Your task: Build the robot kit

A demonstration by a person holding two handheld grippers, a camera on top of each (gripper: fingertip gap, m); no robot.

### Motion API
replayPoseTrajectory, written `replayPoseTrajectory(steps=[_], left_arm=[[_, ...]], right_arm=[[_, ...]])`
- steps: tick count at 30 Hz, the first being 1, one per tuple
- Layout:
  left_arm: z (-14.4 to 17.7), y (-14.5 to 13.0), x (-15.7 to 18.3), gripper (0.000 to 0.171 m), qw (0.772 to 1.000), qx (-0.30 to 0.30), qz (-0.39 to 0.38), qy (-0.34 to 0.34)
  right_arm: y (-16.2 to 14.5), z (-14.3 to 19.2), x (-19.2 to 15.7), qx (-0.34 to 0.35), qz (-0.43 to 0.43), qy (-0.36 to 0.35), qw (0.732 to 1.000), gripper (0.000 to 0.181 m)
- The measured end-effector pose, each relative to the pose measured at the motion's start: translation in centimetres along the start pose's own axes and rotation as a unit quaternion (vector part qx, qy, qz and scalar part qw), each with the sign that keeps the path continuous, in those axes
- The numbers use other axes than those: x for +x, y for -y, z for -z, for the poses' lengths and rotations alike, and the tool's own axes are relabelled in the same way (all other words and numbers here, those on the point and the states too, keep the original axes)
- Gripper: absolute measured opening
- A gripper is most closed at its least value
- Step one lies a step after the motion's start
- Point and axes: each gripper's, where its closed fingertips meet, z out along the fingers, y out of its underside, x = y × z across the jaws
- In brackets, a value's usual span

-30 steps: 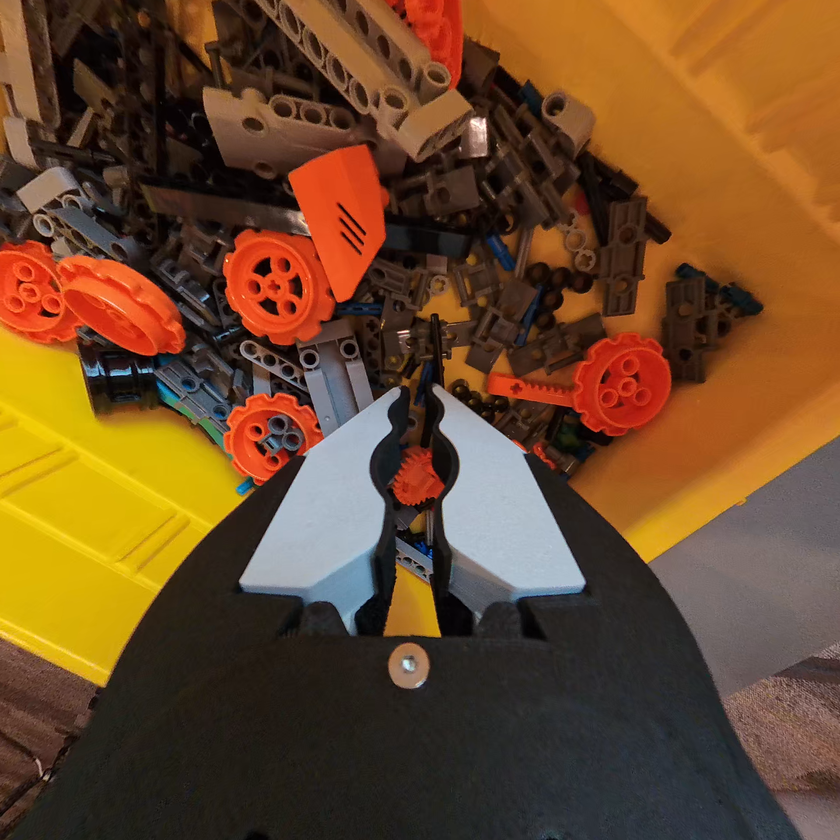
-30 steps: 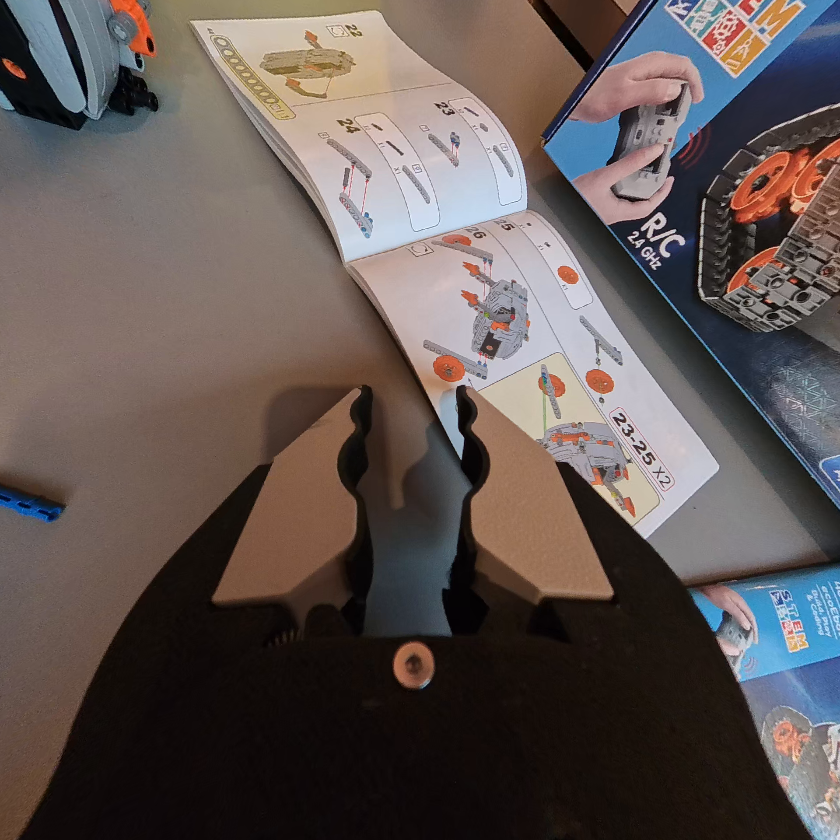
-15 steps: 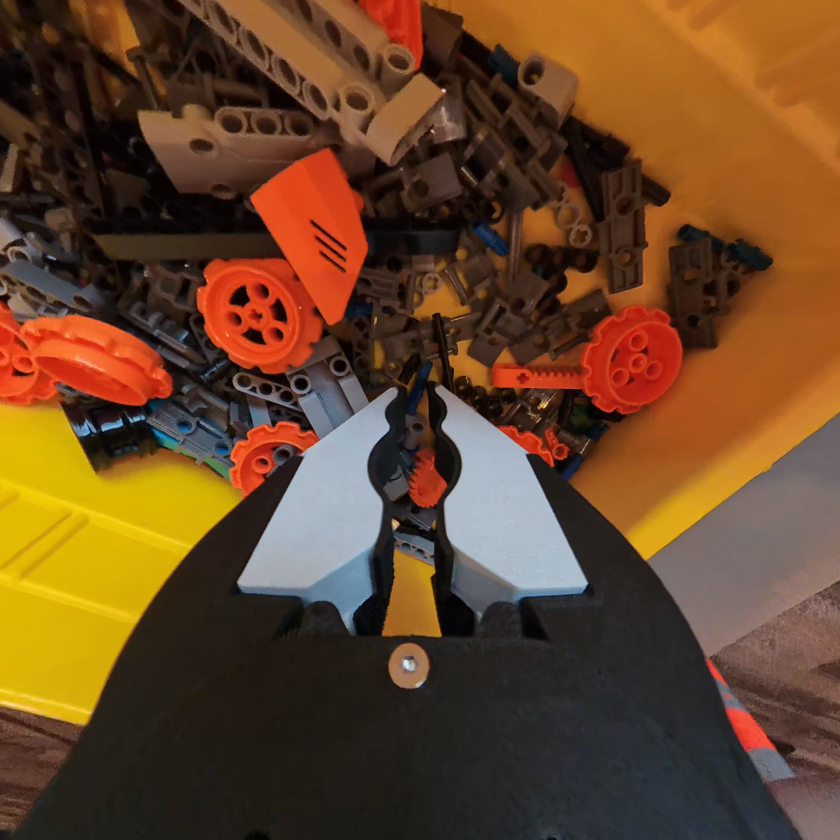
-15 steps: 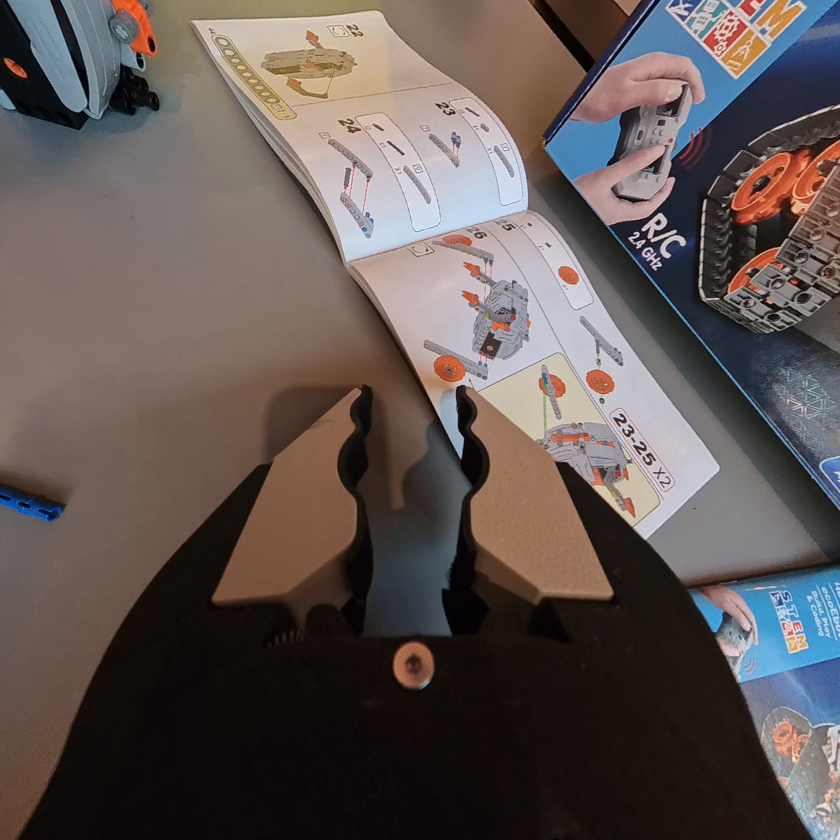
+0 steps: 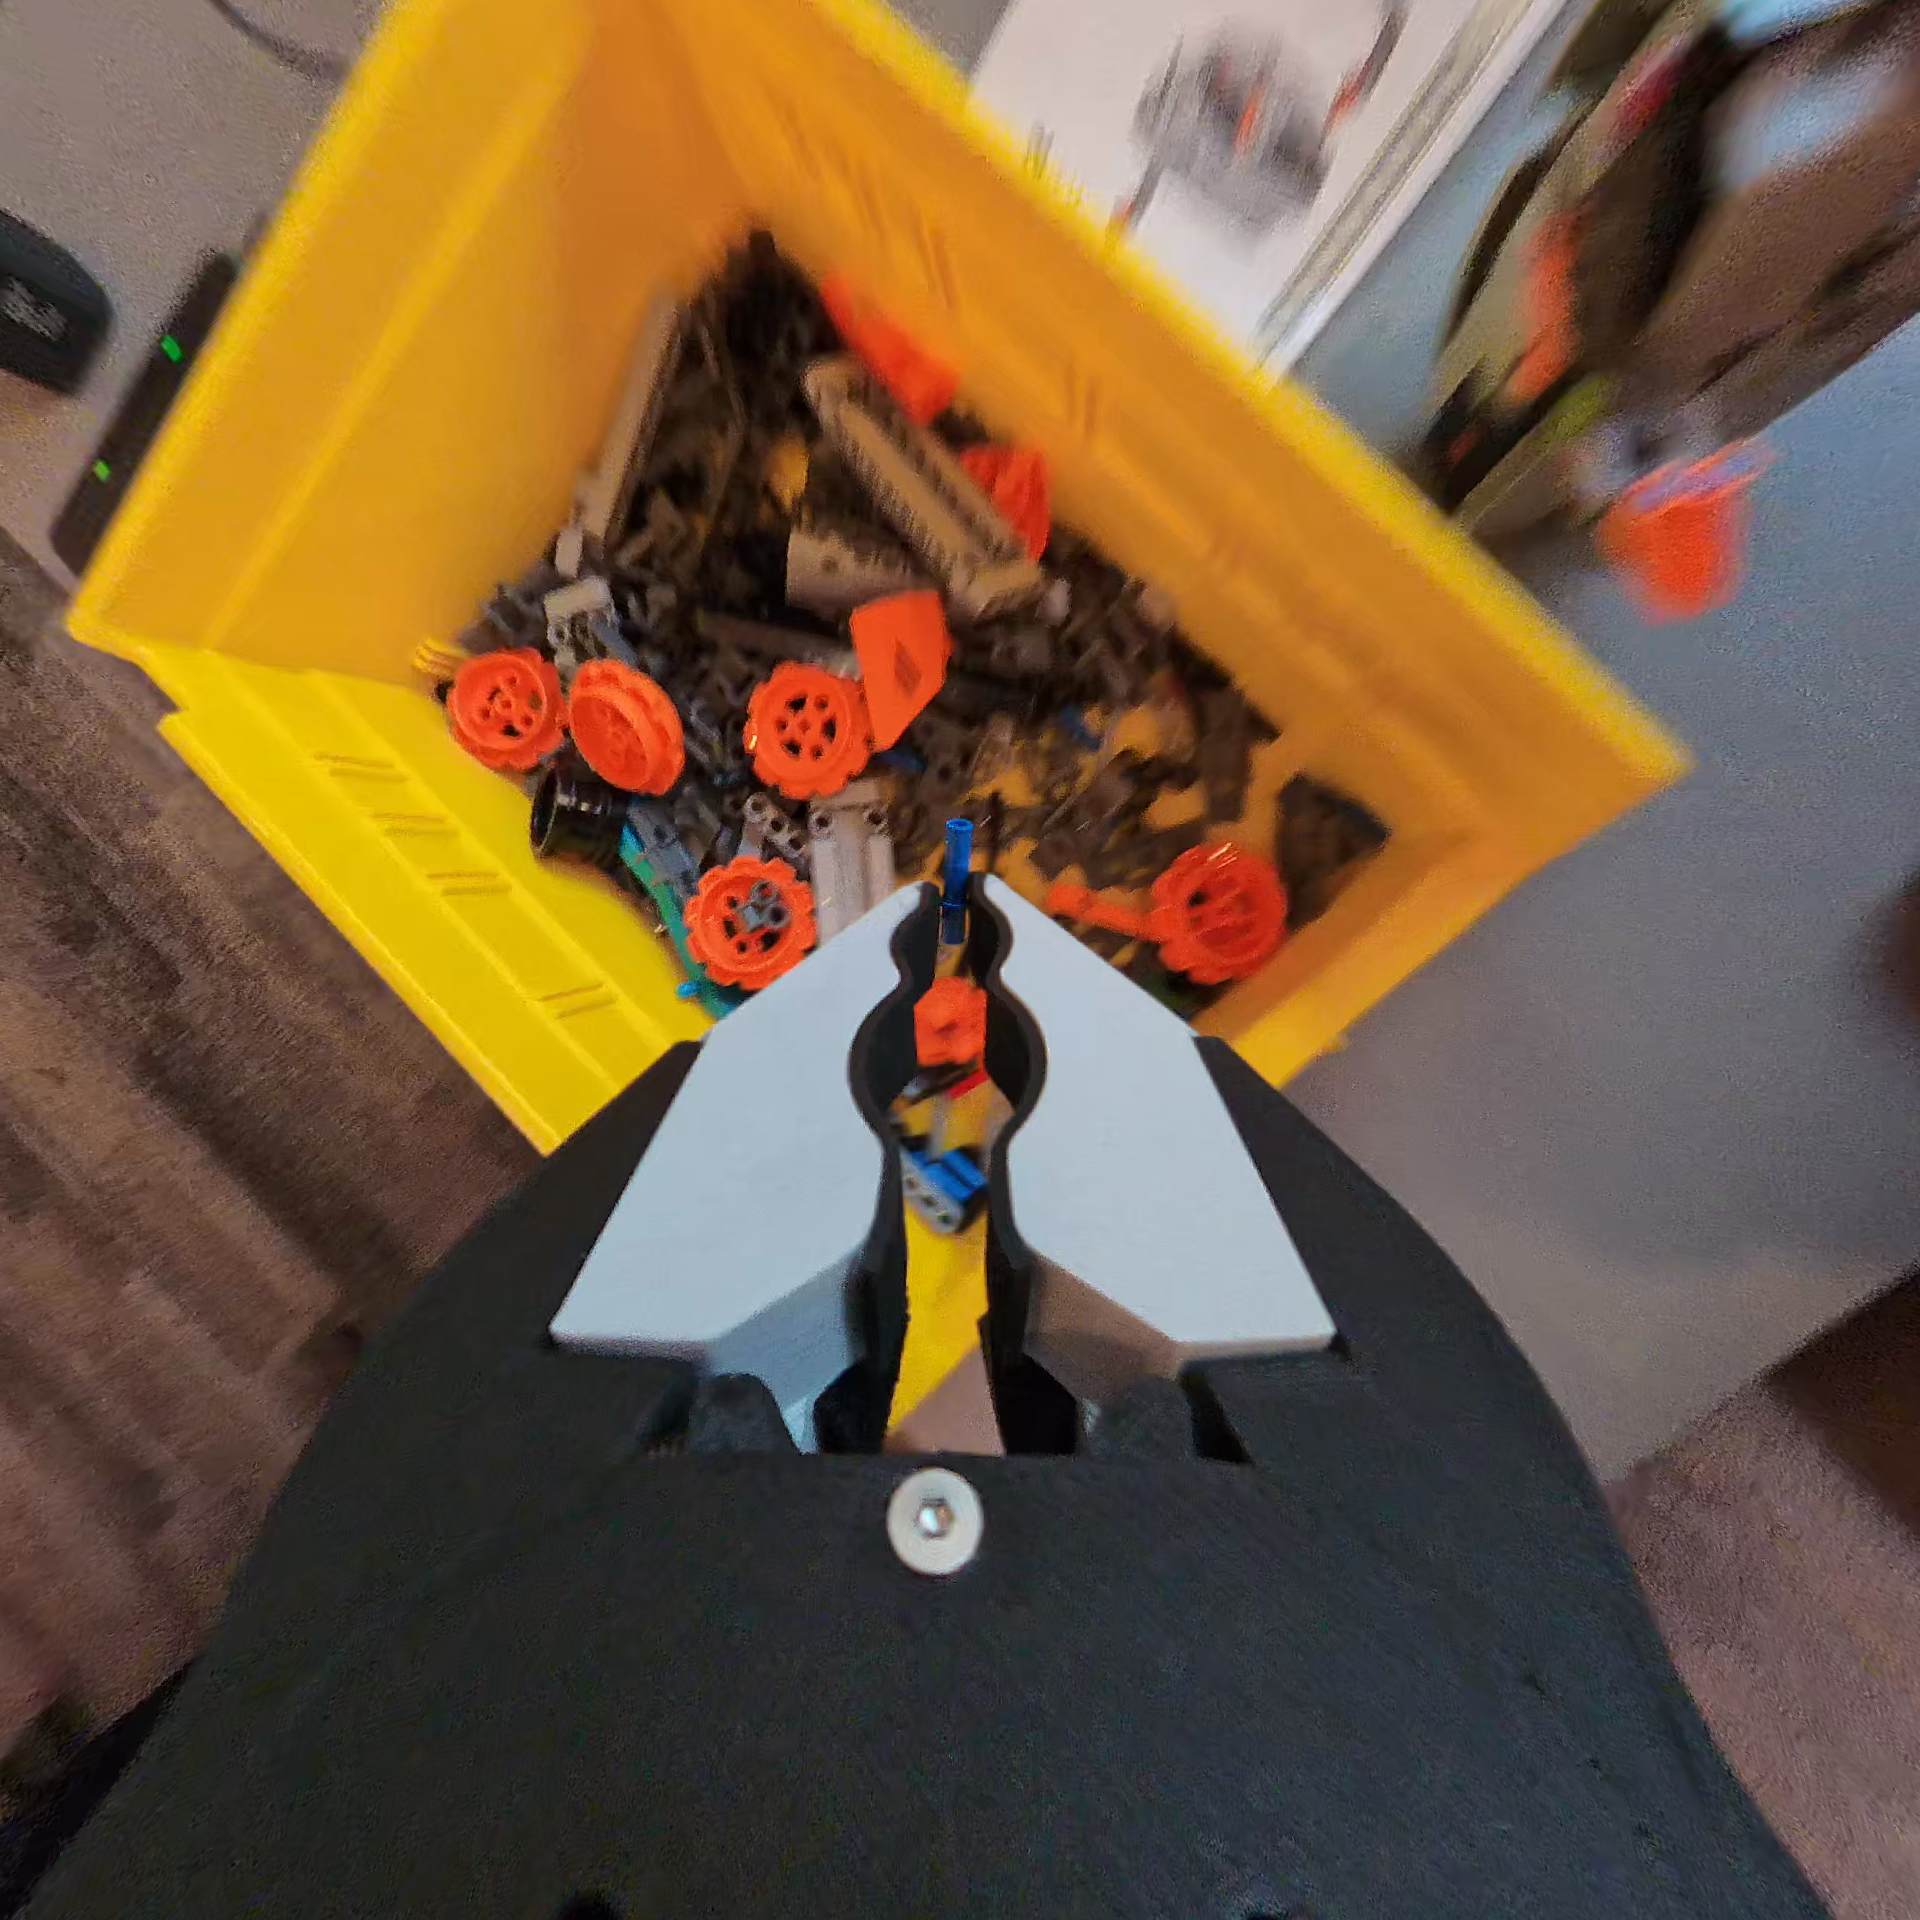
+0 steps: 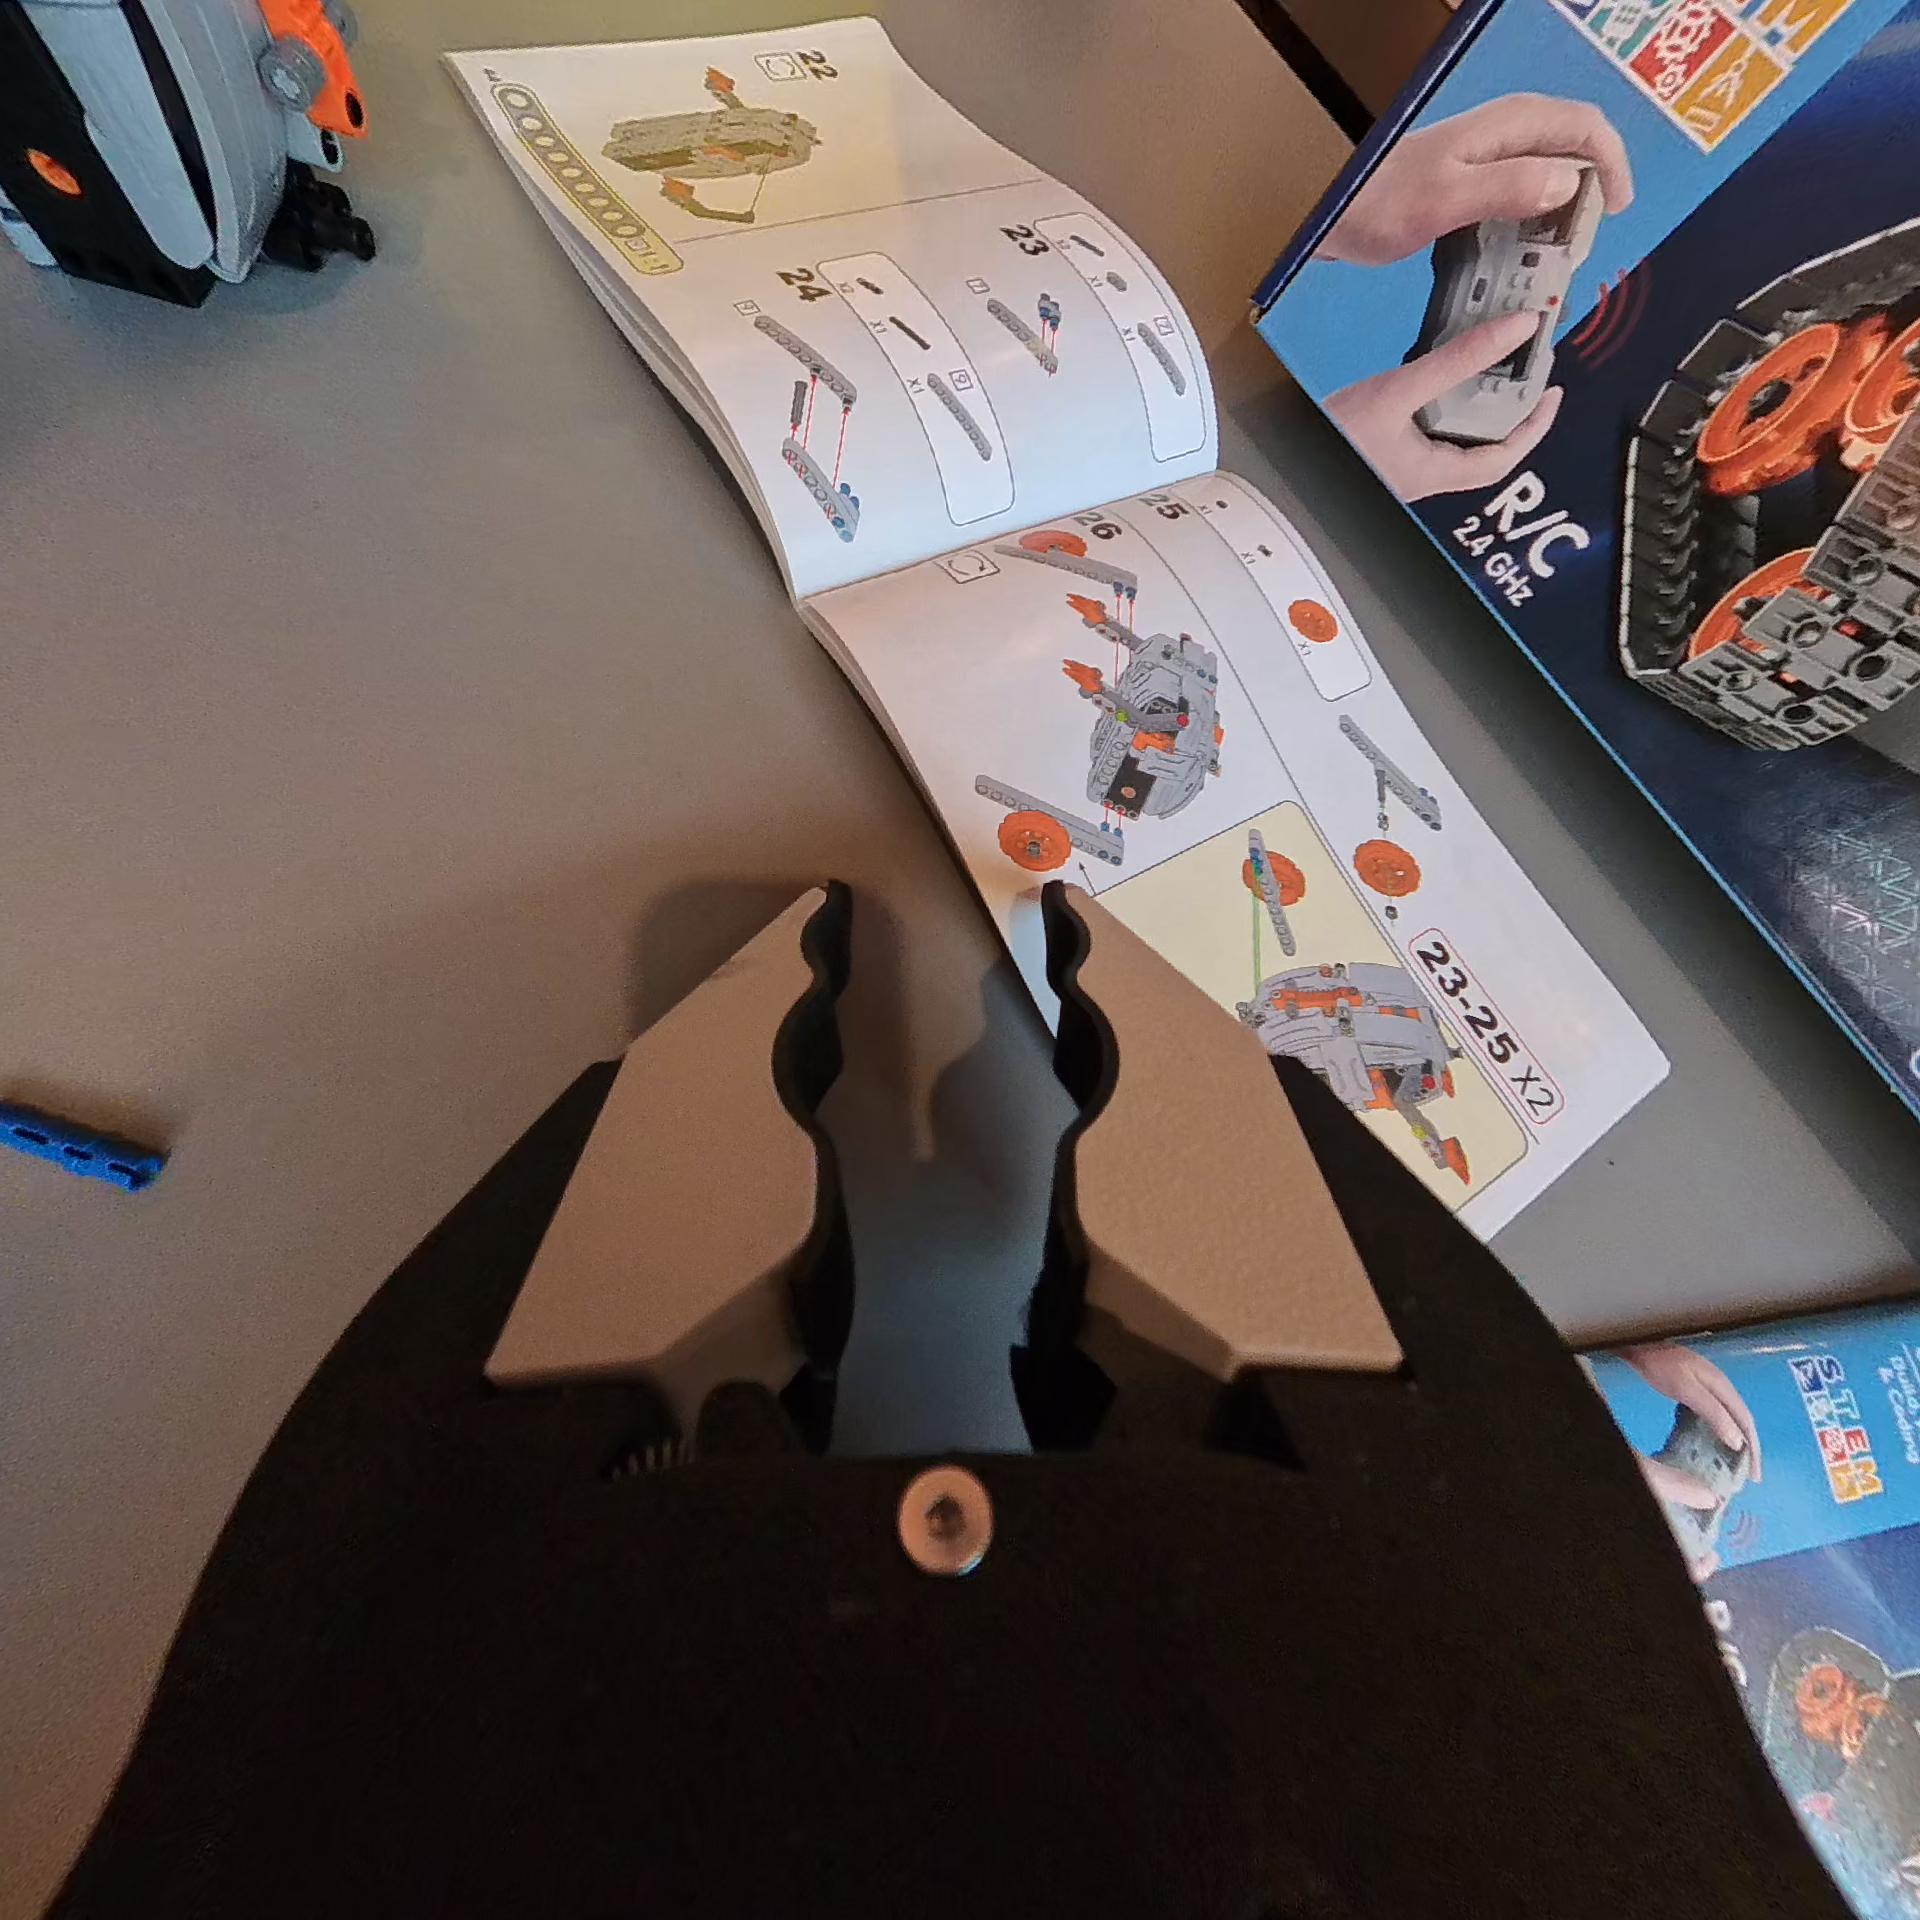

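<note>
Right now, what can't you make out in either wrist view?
- Left wrist view: the blue pin pinched in the left gripper; fingers hide its lower end.
- Same view: things beyond the yellow bin, motion-blurred.
- Right wrist view: grey model, cut off by the frame's corner.
</note>
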Motion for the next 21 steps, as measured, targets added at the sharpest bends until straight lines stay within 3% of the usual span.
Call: replayPoseTrajectory(steps=[3, 5, 7, 13, 21], left_arm=[[4.4, 3.6, 3.9, 0.003, 0.99, 0.127, 0.052, -0.036], [7.0, 6.2, 8.3, 0.003, 0.966, 0.23, 0.072, -0.096], [8.1, 7.4, 12.0, 0.003, 0.947, 0.282, 0.076, -0.133], [6.2, 8.7, 15.8, 0.003, 0.947, 0.285, 0.073, -0.126], [5.3, 10.3, 12.9, 0.003, 0.959, 0.26, 0.083, -0.076]], right_arm=[[-0.1, -0.1, 0.1, -0.004, -0.014, 0.006, 1.0, 0.038], [-0.2, -0.1, 0.1, -0.005, -0.018, 0.007, 1.0, 0.038], [-0.1, 0.0, 0.1, -0.003, -0.012, 0.003, 1.0, 0.038], [0.0, 0.2, -0.4, -0.002, 0.002, -0.004, 1.0, 0.037], [-0.5, 0.8, -1.0, -0.023, -0.005, -0.004, 1.0, 0.037]])
